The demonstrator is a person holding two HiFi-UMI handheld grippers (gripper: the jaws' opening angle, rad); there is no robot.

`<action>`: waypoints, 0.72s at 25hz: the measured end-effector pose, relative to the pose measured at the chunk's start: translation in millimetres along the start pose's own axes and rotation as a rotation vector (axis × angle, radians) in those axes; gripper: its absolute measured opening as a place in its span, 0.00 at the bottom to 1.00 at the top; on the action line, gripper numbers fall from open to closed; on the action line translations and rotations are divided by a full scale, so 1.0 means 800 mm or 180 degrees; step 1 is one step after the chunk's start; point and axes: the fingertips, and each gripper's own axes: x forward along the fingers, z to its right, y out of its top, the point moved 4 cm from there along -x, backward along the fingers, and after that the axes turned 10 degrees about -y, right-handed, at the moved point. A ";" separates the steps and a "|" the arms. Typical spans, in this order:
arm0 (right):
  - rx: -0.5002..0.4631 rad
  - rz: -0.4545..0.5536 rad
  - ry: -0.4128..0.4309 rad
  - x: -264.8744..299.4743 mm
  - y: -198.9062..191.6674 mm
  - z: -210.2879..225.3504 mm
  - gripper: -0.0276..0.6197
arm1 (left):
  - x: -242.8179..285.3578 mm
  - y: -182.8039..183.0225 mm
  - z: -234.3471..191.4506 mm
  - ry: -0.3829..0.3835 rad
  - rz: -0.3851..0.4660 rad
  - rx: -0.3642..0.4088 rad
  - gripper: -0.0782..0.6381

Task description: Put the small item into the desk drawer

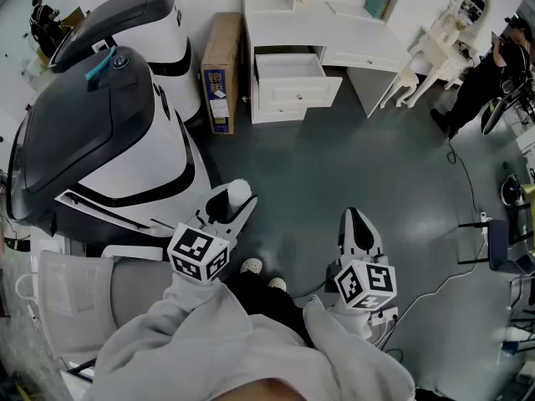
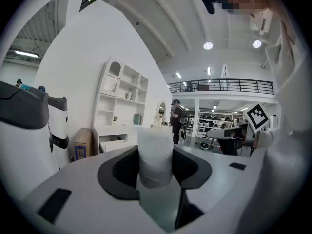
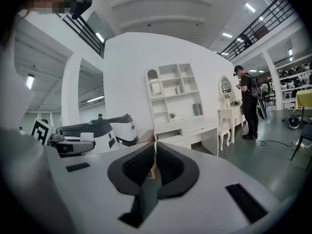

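Observation:
My left gripper (image 1: 233, 199) is shut on the small item (image 1: 241, 191), a white wrapped roll that stands upright between the pads (image 2: 155, 147). My right gripper (image 1: 359, 221) hangs beside it to the right, shut with nothing in it (image 3: 155, 156). Across the grey floor stands the white desk (image 1: 359, 33), and its top left drawer (image 1: 288, 67) is pulled out and open. Both grippers point towards the desk from well short of it. The desk (image 3: 195, 126) also shows in the right gripper view, beyond the jaws.
Two large white-and-dark machines (image 1: 100, 140) fill the left side. A cardboard box (image 1: 220, 73) leans beside the desk. A white dressing table with stool (image 1: 443, 48) and a person in black (image 1: 485, 73) are at the back right. Cables (image 1: 468, 224) run over the floor on the right.

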 end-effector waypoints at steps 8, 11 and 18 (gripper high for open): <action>-0.0031 0.0094 -0.0044 0.002 0.004 -0.020 0.10 | -0.011 0.005 -0.018 -0.0010 0.0112 -0.0006 0.37; -0.0030 0.0103 -0.0051 0.004 0.003 -0.026 0.10 | -0.012 0.005 -0.021 -0.0043 0.0124 -0.0005 0.37; -0.0037 0.0117 -0.0003 0.013 0.001 -0.045 0.10 | -0.013 0.006 -0.029 -0.0112 0.0157 0.0007 0.37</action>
